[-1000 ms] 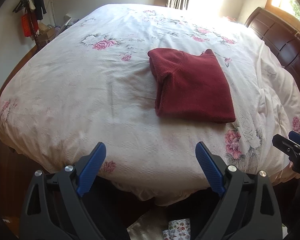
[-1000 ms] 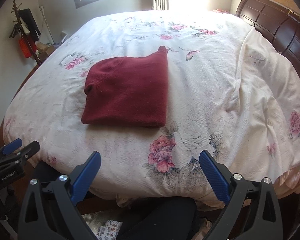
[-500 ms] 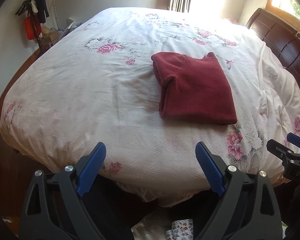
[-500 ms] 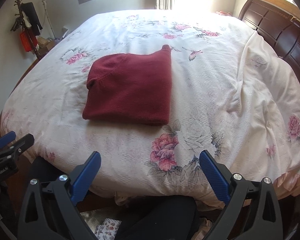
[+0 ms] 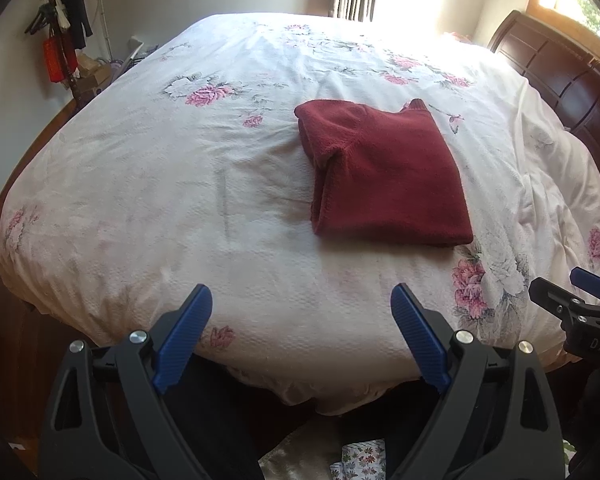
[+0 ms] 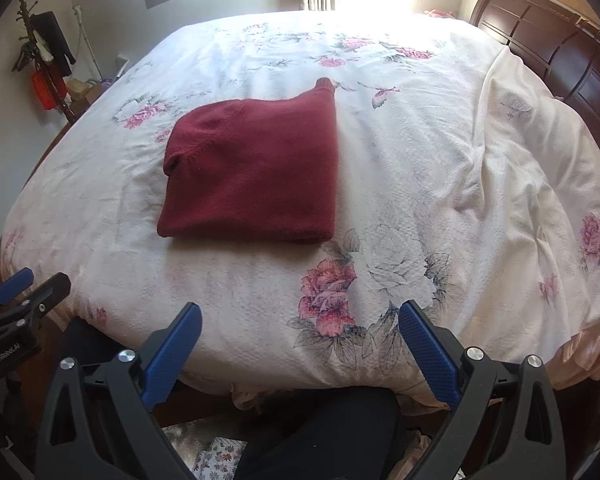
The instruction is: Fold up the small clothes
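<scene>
A dark red knit garment [image 5: 384, 176] lies folded into a flat rectangle on the floral bedspread [image 5: 204, 184], a cuff poking out at its far corner. The right wrist view shows the same garment [image 6: 256, 172] left of centre. My left gripper [image 5: 302, 312] is open and empty, held back over the bed's near edge, well short of the garment. My right gripper [image 6: 300, 328] is also open and empty at the near edge. Each view catches the other gripper at its side: the right gripper [image 5: 572, 300] and the left gripper [image 6: 24, 284].
A dark wooden headboard [image 6: 560, 52] runs along the right. A coat stand with hanging clothes [image 5: 64, 36] and boxes sit by the left wall. The bedspread [image 6: 500, 184] is rumpled on the right side. Dark-clothed legs and patterned floor cloth show below the grippers.
Both grippers have drawn back and a little higher from the bed, so the garment looks smaller and farther. The garment itself has not moved.
</scene>
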Demonstrator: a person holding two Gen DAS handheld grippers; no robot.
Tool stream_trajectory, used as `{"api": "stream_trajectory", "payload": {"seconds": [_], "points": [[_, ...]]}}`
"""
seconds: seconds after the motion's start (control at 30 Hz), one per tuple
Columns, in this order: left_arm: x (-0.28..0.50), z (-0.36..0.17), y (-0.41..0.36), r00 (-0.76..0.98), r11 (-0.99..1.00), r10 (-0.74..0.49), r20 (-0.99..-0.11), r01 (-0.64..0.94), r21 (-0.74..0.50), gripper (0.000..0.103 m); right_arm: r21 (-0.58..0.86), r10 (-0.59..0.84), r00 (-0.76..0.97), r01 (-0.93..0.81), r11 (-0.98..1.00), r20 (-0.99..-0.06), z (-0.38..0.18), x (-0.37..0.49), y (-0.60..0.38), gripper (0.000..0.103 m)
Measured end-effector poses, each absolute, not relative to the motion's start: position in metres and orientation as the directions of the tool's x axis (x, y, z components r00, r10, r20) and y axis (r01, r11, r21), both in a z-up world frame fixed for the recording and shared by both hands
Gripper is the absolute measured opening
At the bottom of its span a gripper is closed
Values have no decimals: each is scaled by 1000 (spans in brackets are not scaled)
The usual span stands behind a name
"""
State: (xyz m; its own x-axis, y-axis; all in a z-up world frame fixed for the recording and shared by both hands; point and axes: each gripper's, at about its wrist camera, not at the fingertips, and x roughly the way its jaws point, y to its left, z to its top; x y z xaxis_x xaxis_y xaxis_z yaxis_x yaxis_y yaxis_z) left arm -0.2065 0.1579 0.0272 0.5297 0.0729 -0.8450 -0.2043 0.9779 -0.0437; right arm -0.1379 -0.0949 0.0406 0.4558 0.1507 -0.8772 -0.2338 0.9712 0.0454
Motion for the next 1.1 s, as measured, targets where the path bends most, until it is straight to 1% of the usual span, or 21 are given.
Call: {"api": "stream_trajectory", "payload": {"seconds": [0.37, 0.8, 1.1], "points": [[-203, 24, 156, 526, 977, 75, -847, -208, -43, 90, 46, 144, 444, -222, 974, -884, 34, -136, -95, 99], [-199, 22, 155, 529, 978, 74, -845, -205, -43, 90, 45, 142, 483, -206, 978, -864, 34, -135, -98, 99], [-197, 21, 156, 528, 978, 70, -847, -203, -45, 90, 54, 147, 473, -205, 977, -868, 32, -135, -97, 99]]}}
